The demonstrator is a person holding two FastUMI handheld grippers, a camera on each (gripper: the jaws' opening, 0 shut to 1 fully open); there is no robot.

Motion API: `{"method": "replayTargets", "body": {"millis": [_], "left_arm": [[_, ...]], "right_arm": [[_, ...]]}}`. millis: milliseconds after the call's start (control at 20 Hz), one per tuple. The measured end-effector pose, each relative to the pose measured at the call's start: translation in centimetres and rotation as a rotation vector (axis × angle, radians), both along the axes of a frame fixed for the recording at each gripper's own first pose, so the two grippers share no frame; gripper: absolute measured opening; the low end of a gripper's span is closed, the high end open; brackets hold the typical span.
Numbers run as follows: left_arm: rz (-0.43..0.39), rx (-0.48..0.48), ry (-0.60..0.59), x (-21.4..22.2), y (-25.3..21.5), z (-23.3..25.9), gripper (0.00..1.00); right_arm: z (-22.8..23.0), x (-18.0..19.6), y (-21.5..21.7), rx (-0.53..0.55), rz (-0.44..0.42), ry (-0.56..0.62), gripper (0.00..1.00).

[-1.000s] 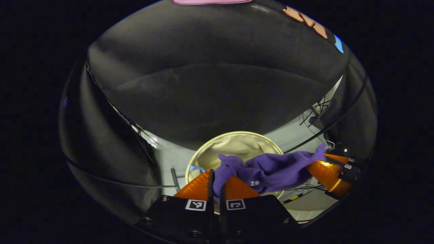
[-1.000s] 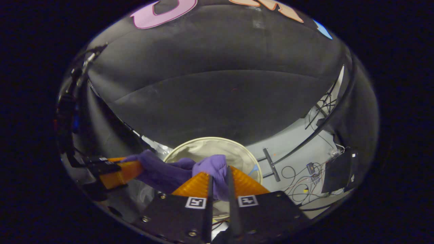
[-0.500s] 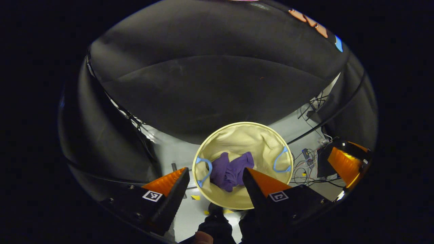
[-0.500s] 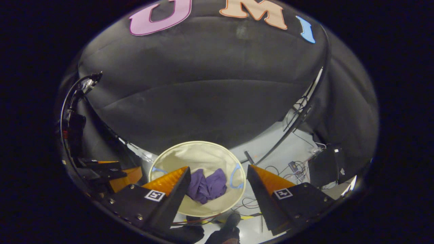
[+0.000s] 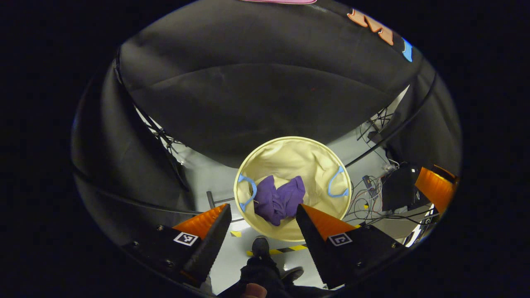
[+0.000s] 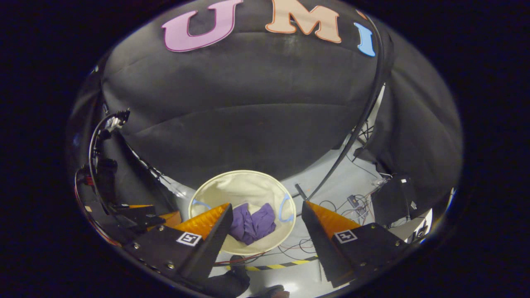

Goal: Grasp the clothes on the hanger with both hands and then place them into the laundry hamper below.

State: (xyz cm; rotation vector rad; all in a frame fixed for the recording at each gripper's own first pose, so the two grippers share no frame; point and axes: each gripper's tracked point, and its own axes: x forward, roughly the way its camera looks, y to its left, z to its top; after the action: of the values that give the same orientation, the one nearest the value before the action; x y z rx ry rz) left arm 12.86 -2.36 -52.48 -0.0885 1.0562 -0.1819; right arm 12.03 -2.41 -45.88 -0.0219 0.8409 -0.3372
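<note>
honestly the drop looks done. the left gripper [image 5: 261, 219] has its fingers spread wide with nothing between them, and the right gripper [image 6: 265, 217] is just as wide and just as empty, both hanging well above the laundry hamper [image 5: 265, 150]. the purple clothes [image 5: 279, 199] sit crumpled inside it, on the side nearer the person, between the two blue handles [image 5: 336, 185]. if i were holding these i'd lift straight up and out, keeping the fingers apart so nothing snags the fabric or the rim, and watch the loose cables [image 6: 356, 203] on the floor beside the hamper.
</note>
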Motion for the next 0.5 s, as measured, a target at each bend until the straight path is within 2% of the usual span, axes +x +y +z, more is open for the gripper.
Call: {"method": "replayTargets", "body": {"millis": [50, 250, 300, 350, 500], "left_arm": [[0.008, -0.001, -0.031, -0.1, 0.5, 1.1, 0.98], [0.065, 0.003, -0.140, -1.3, 1.3, 6.3, 0.98], [0.083, 0.001, -0.168, -1.6, 1.5, 7.8, 0.98], [0.100, 0.000, -0.195, -2.1, 1.5, 9.1, 0.98], [0.133, 0.001, -0.276, -3.9, 1.2, 13.3, 0.98]], "right_arm": [[0.5, -0.4, 0.3, 0.003, 0.014, -0.013, 1.00], [4.0, -3.3, 1.8, 0.025, 0.069, -0.069, 1.00], [5.0, -3.9, 2.1, 0.033, 0.079, -0.088, 0.96], [6.3, -4.5, 2.3, 0.038, 0.090, -0.110, 1.00], [10.9, -6.2, 3.2, 0.039, 0.126, -0.172, 1.00]]}}
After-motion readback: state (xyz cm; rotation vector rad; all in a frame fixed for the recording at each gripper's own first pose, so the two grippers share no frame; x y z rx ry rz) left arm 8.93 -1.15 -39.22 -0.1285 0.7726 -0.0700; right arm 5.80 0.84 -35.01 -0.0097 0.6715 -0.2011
